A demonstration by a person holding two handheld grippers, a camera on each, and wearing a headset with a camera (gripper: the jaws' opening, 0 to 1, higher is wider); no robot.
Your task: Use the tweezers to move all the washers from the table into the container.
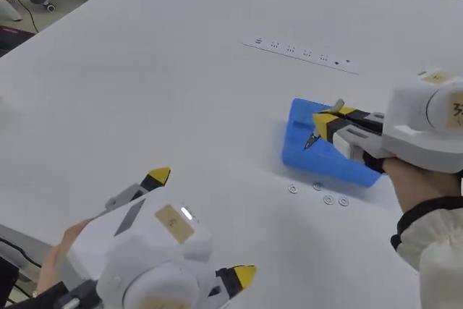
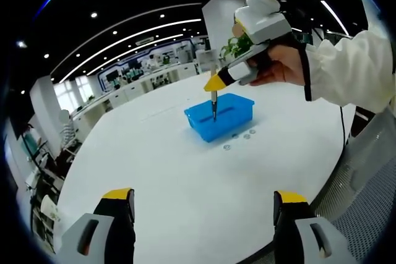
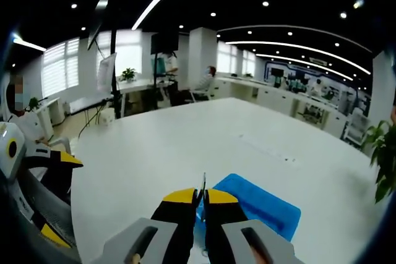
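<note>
Four washers (image 1: pixel 317 187) lie at the blue container's (image 1: pixel 298 155) six o'clock while the right gripper (image 1: pixel 329 119) pinches tweezers (image 1: pixel 312 140) above it, the left gripper (image 2: pixel 204 196) spread wide.

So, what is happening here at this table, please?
A person is working with a gripper in each hand. The right tongs are shut on the tweezers, whose tips point down over the blue container. Whether the tips carry a washer is too small to tell. Four washers lie on the white table just beside the container. The left tongs are open and hold nothing, off to the side.
</note>
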